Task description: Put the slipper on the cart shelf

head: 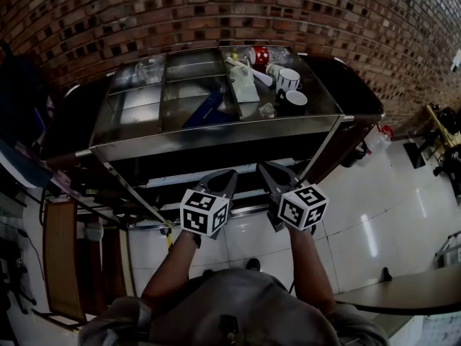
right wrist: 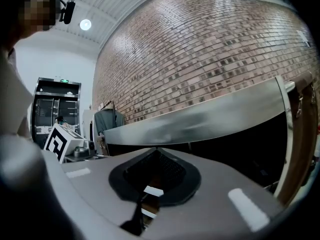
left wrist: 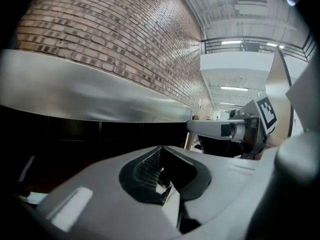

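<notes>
Both grippers are clenched and empty: the left gripper [head: 226, 174] and right gripper [head: 266, 166] hang side by side just in front of the cart [head: 216, 134], below its front rim, jaw tips pressed together with nothing between them. No slipper is plainly readable. The only candidate is a blue shape [head: 205, 109] lying slantwise in the middle compartment of the cart's top tray [head: 137, 139]; treat that as a guess, since its outline is too dim to confirm. If it is the slipper, expect it to be light, soft and bendy, with a grippy foam or rubber feel and not fragile. Pinch it across the strap or along a sole edge; a grip at the toe alone will likely let it droop. Watch the raised steel lip all round the cart's top and the dividers between compartments. The white mug [head: 288, 79] and black mug [head: 294, 101] crowd the cart's right end. The lower shelf [head: 194, 182] sits dark and shallow under the top, with a slanted brace [head: 133, 192] at its left. There is open floor [head: 360, 200] to the cart's right; the brick wall [head: 216, 13] closes off behind it.
</notes>
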`<state>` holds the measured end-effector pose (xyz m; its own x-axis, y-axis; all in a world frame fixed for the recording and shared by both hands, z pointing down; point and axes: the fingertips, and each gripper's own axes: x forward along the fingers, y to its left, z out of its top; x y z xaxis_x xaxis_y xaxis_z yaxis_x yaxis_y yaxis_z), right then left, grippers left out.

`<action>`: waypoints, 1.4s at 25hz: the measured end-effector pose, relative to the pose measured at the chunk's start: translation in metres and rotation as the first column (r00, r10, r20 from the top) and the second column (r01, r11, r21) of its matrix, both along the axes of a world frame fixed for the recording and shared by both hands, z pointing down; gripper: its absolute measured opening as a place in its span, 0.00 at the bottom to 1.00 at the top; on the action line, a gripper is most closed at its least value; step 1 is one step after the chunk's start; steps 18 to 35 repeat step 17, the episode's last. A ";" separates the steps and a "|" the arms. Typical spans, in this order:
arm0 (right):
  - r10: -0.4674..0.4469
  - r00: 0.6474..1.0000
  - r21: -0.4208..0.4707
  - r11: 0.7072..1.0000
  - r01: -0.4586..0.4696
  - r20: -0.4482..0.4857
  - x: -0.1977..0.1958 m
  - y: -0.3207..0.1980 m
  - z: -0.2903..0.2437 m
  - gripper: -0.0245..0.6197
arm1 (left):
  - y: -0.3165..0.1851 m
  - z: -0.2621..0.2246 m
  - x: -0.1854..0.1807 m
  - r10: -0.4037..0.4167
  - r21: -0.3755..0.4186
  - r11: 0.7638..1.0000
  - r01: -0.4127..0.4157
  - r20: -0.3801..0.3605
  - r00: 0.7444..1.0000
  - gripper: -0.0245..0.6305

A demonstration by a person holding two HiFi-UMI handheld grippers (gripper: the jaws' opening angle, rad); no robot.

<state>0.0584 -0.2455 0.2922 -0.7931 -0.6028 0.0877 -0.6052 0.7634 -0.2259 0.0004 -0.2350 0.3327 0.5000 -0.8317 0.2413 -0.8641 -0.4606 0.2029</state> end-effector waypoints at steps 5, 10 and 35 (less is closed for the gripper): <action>0.004 1.000 -0.007 1.000 -0.004 0.016 0.005 0.000 -0.001 0.04 | 0.001 -0.001 0.002 -0.001 0.002 1.000 0.001 0.004 1.000 0.05; 0.005 1.000 -0.009 1.000 -0.005 0.018 0.009 0.000 -0.002 0.04 | 0.000 -0.002 0.005 0.003 -0.001 1.000 -0.003 0.008 1.000 0.05; 0.004 1.000 -0.016 1.000 -0.004 0.018 0.013 0.002 0.000 0.04 | 0.002 0.000 0.009 0.010 -0.008 1.000 -0.010 0.011 1.000 0.05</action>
